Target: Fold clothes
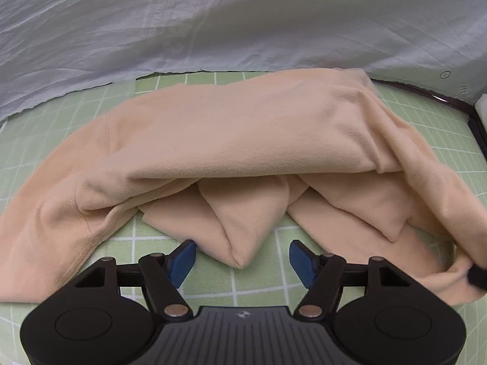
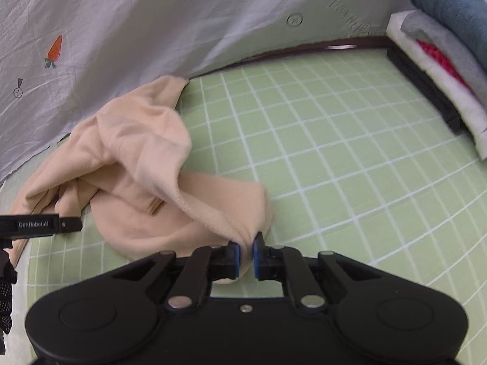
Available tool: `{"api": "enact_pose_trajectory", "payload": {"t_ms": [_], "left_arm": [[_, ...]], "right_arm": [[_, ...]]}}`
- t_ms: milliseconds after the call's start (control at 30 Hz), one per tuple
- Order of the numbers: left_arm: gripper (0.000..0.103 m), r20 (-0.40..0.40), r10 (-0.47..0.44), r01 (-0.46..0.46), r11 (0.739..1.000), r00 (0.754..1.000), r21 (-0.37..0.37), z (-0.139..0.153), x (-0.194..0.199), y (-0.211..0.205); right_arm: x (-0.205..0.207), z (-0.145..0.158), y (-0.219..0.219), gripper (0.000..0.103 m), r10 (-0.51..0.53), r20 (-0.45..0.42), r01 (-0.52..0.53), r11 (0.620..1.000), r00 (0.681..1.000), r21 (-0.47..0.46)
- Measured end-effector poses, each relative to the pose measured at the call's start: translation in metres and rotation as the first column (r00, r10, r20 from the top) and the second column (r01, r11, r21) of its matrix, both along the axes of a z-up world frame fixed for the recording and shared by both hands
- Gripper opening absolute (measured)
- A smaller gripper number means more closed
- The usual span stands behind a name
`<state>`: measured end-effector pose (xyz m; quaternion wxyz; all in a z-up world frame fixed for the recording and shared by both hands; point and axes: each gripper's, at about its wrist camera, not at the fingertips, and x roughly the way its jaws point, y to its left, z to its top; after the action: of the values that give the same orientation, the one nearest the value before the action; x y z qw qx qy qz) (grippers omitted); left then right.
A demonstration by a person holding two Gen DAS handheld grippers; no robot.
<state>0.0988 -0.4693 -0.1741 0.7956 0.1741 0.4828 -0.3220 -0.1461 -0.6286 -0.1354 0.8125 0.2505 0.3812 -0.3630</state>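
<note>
- While the right gripper [image 2: 246,248] pinched a hem of the peach garment [image 2: 137,164] at lower centre, folding looked barely begun.
- Left gripper [image 1: 242,258] gaped empty before bunched cloth mid-frame.
- Folded clothes [image 2: 450,15] sat upper right.

Each hand-held gripper, left [image 1: 242,258] and right [image 2: 246,254], is matte black with round side housings, silver pivot pins and blue finger pads [image 1: 182,263]. A black dotted glove [image 2: 6,292] shows at the edge.

Light is bright and even; soft shadows lie under the peach garment [image 1: 231,140]. Edges bend strongly, corners go dark.
</note>
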Motion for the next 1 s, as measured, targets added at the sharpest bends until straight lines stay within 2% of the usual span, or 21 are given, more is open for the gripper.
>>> {"api": "enact_pose_trajectory", "payload": {"t_ms": [33, 100, 167, 200, 233, 300, 400, 567, 667, 700, 800, 833, 867, 967, 1000], "left_arm": [[0.057, 0.014, -0.001, 0.001, 1.000, 1.000, 0.007, -0.001, 0.003, -0.001], [0.052, -0.006, 0.004, -0.004, 1.000, 1.000, -0.021, 0.001, 0.010, 0.002], [0.040, -0.031, 0.009, -0.010, 0.999, 0.999, -0.053, 0.003, 0.015, 0.006], [0.026, -0.040, 0.010, -0.013, 0.998, 0.999, -0.068, 0.004, 0.016, 0.007], [0.021, -0.049, 0.012, -0.016, 0.996, 0.999, -0.083, 0.005, 0.017, 0.009], [0.019, -0.065, 0.020, -0.027, 0.993, 0.998, -0.117, 0.013, 0.019, 0.015], [0.018, -0.083, 0.044, -0.059, 0.982, 0.996, -0.179, 0.039, 0.020, 0.027], [0.017, -0.127, 0.085, -0.120, 0.949, 0.988, -0.291, 0.084, 0.024, 0.050], [0.017, -0.100, 0.106, -0.136, 0.919, 0.989, -0.369, 0.127, 0.022, 0.070], [0.017, -0.097, 0.122, -0.150, 0.915, 0.988, -0.375, 0.130, 0.025, 0.074], [0.018, -0.096, 0.179, -0.202, 0.906, 0.979, -0.373, 0.128, 0.038, 0.079], [0.019, -0.095, 0.198, -0.219, 0.902, 0.976, -0.372, 0.127, 0.043, 0.081], [0.019, -0.120, 0.223, -0.251, 0.902, 0.967, -0.351, 0.116, 0.052, 0.081], [0.021, -0.106, 0.271, -0.289, 0.928, 0.957, -0.235, 0.084, 0.062, 0.074], [0.022, -0.086, 0.264, -0.277, 0.937, 0.961, -0.214, 0.079, 0.061, 0.075]], "right_arm": [[-0.001, 0.008, -0.010, 0.006, -0.010, 0.007, 0.010, 0.999, 1.000, -0.047], [-0.004, 0.025, -0.029, 0.003, -0.028, 0.021, 0.031, 0.989, 0.999, -0.142], [0.002, 0.043, -0.050, 0.003, -0.031, 0.028, 0.037, 0.966, 0.999, -0.258], [0.007, 0.052, -0.057, 0.003, -0.021, 0.025, 0.028, 0.948, 0.999, -0.317], [0.013, 0.060, -0.063, 0.003, -0.011, 0.021, 0.018, 0.926, 1.000, -0.377], [0.025, 0.079, -0.073, 0.003, 0.007, 0.016, 0.002, 0.868, 1.000, -0.497], [0.035, 0.104, -0.079, 0.003, 0.017, 0.032, 0.005, 0.805, 0.999, -0.593], [0.037, 0.129, -0.078, 0.003, 0.048, 0.080, 0.015, 0.769, 0.996, -0.640], [0.039, 0.139, -0.075, 0.003, 0.082, 0.106, 0.008, 0.753, 0.991, -0.658], [0.041, 0.143, -0.076, 0.003, 0.090, 0.131, 0.017, 0.760, 0.987, -0.650], [0.057, 0.141, -0.091, 0.005, 0.099, 0.206, 0.039, 0.817, 0.973, -0.576], [0.069, 0.130, -0.097, 0.006, 0.093, 0.175, 0.017, 0.839, 0.980, -0.544], [0.081, 0.118, -0.104, 0.015, 0.088, 0.143, -0.003, 0.860, 0.986, -0.510], [0.109, 0.082, -0.113, 0.029, 0.040, 0.029, -0.026, 0.921, 0.999, -0.389], [0.109, 0.073, -0.110, 0.033, 0.034, 0.038, -0.019, 0.940, 0.999, -0.342]]}}
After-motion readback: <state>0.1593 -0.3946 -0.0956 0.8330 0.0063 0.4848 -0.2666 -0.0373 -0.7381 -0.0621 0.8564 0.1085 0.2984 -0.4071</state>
